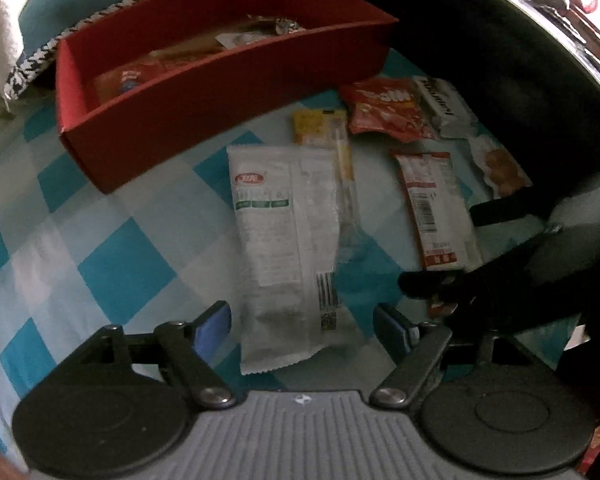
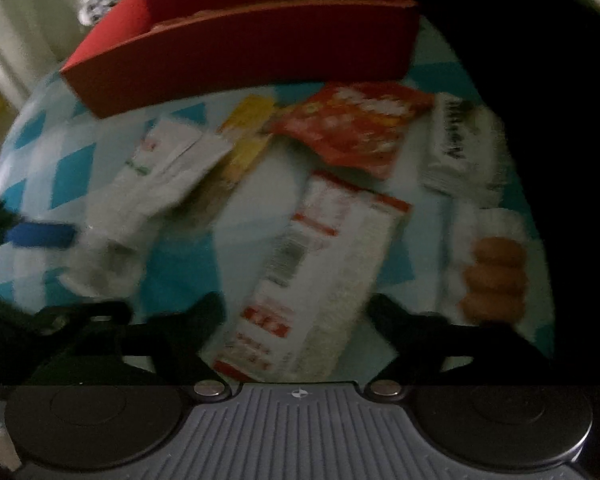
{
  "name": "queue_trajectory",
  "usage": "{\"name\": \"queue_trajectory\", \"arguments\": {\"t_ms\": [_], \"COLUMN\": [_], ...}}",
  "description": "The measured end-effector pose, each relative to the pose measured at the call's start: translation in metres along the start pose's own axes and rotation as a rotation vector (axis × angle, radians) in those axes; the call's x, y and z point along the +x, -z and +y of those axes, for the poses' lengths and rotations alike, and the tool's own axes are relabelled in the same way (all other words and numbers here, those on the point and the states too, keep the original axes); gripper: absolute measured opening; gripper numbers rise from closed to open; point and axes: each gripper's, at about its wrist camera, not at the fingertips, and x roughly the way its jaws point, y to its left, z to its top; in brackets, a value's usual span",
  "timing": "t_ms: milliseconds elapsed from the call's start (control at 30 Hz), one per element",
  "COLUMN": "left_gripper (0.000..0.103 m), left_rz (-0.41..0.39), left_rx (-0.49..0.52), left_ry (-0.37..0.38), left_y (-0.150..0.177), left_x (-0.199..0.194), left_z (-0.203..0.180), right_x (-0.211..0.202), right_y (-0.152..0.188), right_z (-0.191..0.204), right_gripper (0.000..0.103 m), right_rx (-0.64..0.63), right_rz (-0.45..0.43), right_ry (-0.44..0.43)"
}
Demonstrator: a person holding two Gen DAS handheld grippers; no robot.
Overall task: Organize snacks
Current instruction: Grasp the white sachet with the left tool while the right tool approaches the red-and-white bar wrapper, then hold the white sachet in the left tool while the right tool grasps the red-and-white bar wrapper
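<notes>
- Down on the checked blue-and-white cloth (image 1: 100, 272) covering the bench, the snacks lie scattered, and both tools are hanging over them, pointing steeply downward.
- Left hand-held gripper (image 1: 302, 322): jaws apart, blue pads either side of the white packet with green print (image 1: 276, 240), and not pressing on it.
- Right hand-held gripper (image 2: 296, 316): jaws spread wide, straddling the near end of the red-and-white barcode packet (image 2: 320, 264); nothing is clamped (this view is badly blurred, so whether the tips touch the wrapper I cannot tell).
- Behind the pile sits the red box (image 1: 204, 92), already holding a few packets at its far end, with room left, I judge.
- Loose on the cloth as well: a yellow sachet (image 1: 324, 132) tucked beside the white packet, a red bag (image 1: 384, 108), a white wrapper with black lettering (image 1: 444, 108), and a clear pack of round biscuits (image 2: 492, 272).
- Handling, as I read it: these are light, thin, crinkly film packs that are slippery and floppy, so they will sag from a corner grip.
- Best bet for the white one is to pinch across its narrow width near the middle, gently, since anything brittle inside could crack.
</notes>
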Motion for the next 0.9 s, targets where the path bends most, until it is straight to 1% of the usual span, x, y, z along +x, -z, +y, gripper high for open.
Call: {"name": "queue_trajectory", "arguments": {"t_ms": [100, 167, 300, 367, 400, 467, 533, 600, 667, 800, 833, 900], "left_gripper": [0.077, 0.078, 0.081, 0.081, 0.081, 0.081, 0.081, 0.081, 0.081, 0.080, 0.080, 0.080], "left_rz": [-0.013, -0.024, -0.038, -0.036, -0.037, -0.041, -0.042, -0.050, -0.051, -0.045, -0.038, -0.046], "left_rx": [-0.049, -0.061, -0.057, -0.032, -0.023, -0.038, -0.055, -0.065, -0.068, -0.060, -0.055, -0.023], "left_ry": [-0.007, -0.008, -0.014, -0.031, -0.043, -0.045, -0.044, -0.059, -0.067, -0.093, -0.100, -0.134], "left_y": [0.001, -0.001, -0.005, -0.006, -0.006, -0.006, -0.007, -0.007, -0.007, -0.008, -0.008, -0.009], "left_x": [0.000, 0.000, 0.001, -0.001, -0.002, -0.003, -0.003, -0.002, 0.002, 0.013, 0.017, 0.020], "left_z": [0.009, 0.012, 0.012, 0.012, 0.012, 0.016, 0.019, 0.020, 0.018, 0.010, 0.008, 0.002], "right_x": [0.002, 0.001, -0.001, -0.002, -0.003, -0.004, -0.004, -0.002, -0.001, 0.000, 0.002, 0.004], "right_y": [0.000, -0.001, -0.003, -0.004, -0.004, -0.003, -0.002, 0.000, 0.001, 0.003, 0.005, 0.005], "right_z": [0.003, 0.001, -0.005, -0.009, -0.011, -0.015, -0.014, -0.004, -0.001, 0.005, 0.008, 0.011], "right_gripper": [0.102, 0.103, 0.103, 0.103, 0.103, 0.103, 0.103, 0.103, 0.103, 0.103, 0.103, 0.103], "right_rx": [0.000, 0.037, 0.075, 0.090, 0.088, 0.072, 0.050, 0.004, -0.010, -0.028, -0.046, -0.063], "right_rz": [-0.013, -0.031, -0.047, -0.056, -0.054, -0.052, -0.053, -0.052, -0.051, -0.057, -0.056, -0.057], "right_ry": [0.020, 0.006, -0.008, -0.018, -0.031, -0.046, -0.034, 0.008, 0.019, 0.041, 0.058, 0.073]}}
